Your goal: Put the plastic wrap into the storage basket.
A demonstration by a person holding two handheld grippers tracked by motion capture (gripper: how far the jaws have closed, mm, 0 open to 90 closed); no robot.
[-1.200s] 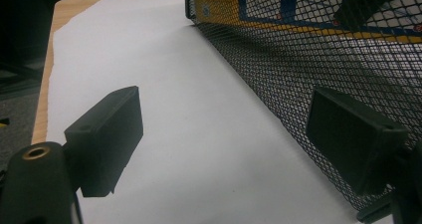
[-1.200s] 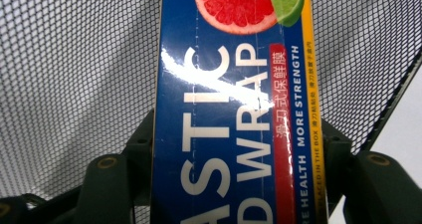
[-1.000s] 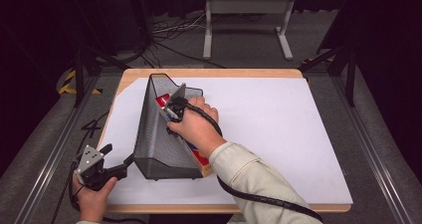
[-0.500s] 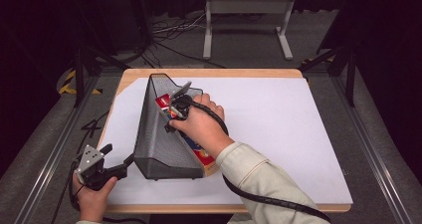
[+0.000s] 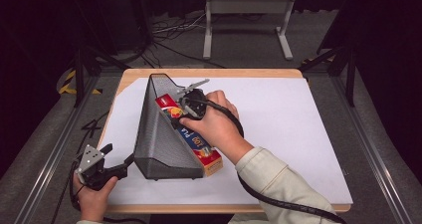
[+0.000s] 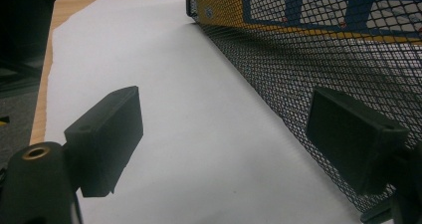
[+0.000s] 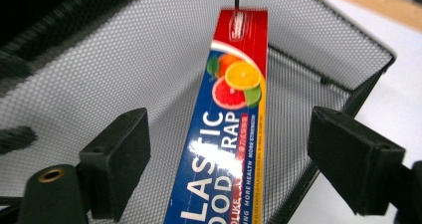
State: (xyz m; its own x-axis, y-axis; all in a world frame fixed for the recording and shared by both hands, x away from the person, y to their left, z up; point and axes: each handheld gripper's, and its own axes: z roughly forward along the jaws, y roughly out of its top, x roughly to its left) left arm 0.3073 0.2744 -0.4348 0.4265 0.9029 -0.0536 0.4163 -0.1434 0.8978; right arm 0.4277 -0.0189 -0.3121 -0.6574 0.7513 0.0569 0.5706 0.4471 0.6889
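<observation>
A black mesh file holder [image 5: 158, 139] lies on the white sheet [image 5: 298, 134], left of the middle. Inside it rests a long plastic food wrap box [image 5: 200, 148], its near end sticking out of the open side. My right gripper [image 5: 182, 104] hovers over the far part of the box. In the right gripper view it stands open [image 7: 234, 134], with the box [image 7: 235, 79] below and between the jaws and the mesh holder [image 7: 124, 55] behind. My left gripper [image 5: 119, 154] is open [image 6: 226, 117] at the near left corner of the mesh holder [image 6: 308, 69], one jaw close to it. The box [image 6: 318, 10] shows through the mesh.
The white sheet covers a wooden table [image 5: 209, 73], with bare paper to the right of the holder. Metal rails [image 5: 54, 149] run along both sides of the table. A grey metal stand [image 5: 249, 15] and cables [image 5: 169, 40] lie on the floor beyond.
My right hand and gripper have shifted slightly away and to the right over the box. The left gripper and the mesh holder have stayed put.
</observation>
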